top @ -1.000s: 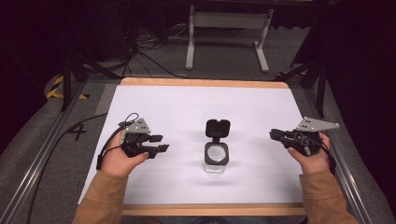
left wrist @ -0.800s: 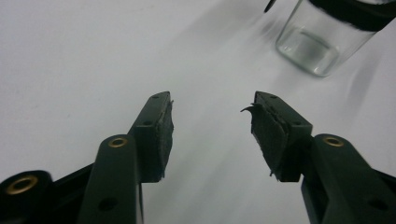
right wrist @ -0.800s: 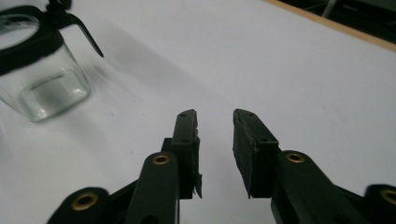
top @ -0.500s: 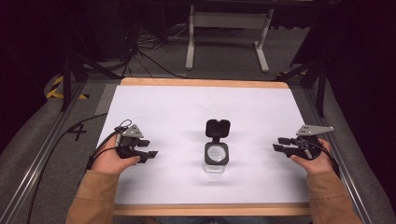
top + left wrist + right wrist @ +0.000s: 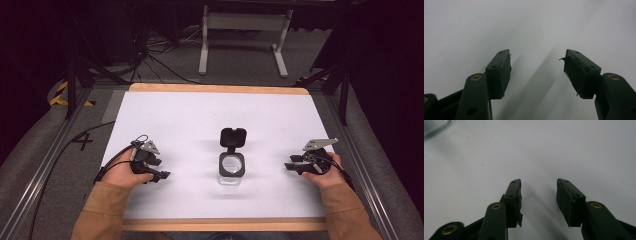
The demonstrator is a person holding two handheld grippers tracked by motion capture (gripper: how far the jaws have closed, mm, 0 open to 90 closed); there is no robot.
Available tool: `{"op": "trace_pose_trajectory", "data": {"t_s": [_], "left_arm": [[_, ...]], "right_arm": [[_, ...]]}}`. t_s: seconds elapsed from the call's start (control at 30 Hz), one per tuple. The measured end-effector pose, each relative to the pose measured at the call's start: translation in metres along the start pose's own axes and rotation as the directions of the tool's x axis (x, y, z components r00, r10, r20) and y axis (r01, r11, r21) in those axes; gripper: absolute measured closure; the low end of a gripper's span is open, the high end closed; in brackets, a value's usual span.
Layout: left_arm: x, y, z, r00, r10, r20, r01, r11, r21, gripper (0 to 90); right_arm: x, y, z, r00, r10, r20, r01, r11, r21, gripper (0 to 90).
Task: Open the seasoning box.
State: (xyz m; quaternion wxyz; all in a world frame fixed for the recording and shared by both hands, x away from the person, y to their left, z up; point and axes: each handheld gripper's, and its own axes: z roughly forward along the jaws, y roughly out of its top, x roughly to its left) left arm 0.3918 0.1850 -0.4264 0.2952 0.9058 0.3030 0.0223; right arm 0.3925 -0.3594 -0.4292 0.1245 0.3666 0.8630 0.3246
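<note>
A small clear square container [image 5: 231,169] with its black hinged lid [image 5: 233,137] flipped back stands at the middle of the white table top [image 5: 200,120]. My left gripper [image 5: 161,175] rests low on the table to its left, jaws apart with nothing between them; they have just been opening. In the left gripper view the gripper [image 5: 536,62] faces bare white surface. My right gripper [image 5: 291,166] sits to the container's right, jaws wide and empty, also just opened. The right gripper [image 5: 538,185] sees a glass corner of the container [image 5: 434,126] at top left.
The table has a wooden edge [image 5: 220,89] at the back and at the front. A metal stand [image 5: 242,30] and cables [image 5: 150,55] lie on the floor beyond it. Rails run along both sides. Cables trail from my left gripper off the left edge.
Both hands have sunk toward the table. Both grippers' jaws have spread wider. The container has stayed in place.
</note>
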Motion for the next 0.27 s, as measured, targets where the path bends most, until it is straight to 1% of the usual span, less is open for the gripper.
{"op": "trace_pose_trajectory", "data": {"t_s": [0.07, 0.1, 0.13, 0.17, 0.2, 0.27], "left_arm": [[-0.0005, 0.0006, 0.0009, 1.0000, 0.007, -0.006, -0.007, 0.9999, -0.010, 38.4], [-0.0006, 0.0007, 0.0009, 1.0000, 0.005, -0.008, -0.005, 0.9999, -0.013, 38.2], [-0.0004, 0.0008, 0.0005, 0.9998, 0.009, -0.015, -0.009, 0.9999, -0.013, 38.2], [0.0001, 0.0012, -0.0006, 0.9998, 0.010, -0.014, -0.010, 0.9999, -0.008, 38.2], [0.0002, 0.0012, -0.0008, 0.9997, 0.006, -0.022, -0.006, 0.9998, -0.020, 38.0], [0.0006, 0.0020, -0.0025, 0.9997, 0.004, -0.025, -0.004, 0.9998, -0.022, 38.0]], "right_arm": [[0.0017, 0.0008, 0.0014, 0.9999, -0.010, 0.001, 0.010, 0.9999, 0.002, 55.3], [0.0024, 0.0012, 0.0014, 1.0000, -0.007, 0.000, 0.007, 1.0000, 0.004, 55.3], [0.0031, 0.0015, 0.0015, 1.0000, -0.008, 0.000, 0.008, 0.9999, 0.006, 55.3], [0.0034, 0.0017, 0.0015, 0.9999, -0.010, 0.001, 0.010, 0.9999, 0.005, 55.3], [0.0038, 0.0020, 0.0014, 0.9999, -0.013, 0.003, 0.013, 0.9999, 0.004, 55.3], [0.0044, 0.0031, 0.0012, 0.9998, -0.018, 0.007, 0.018, 0.9998, -0.002, 55.3]]}}
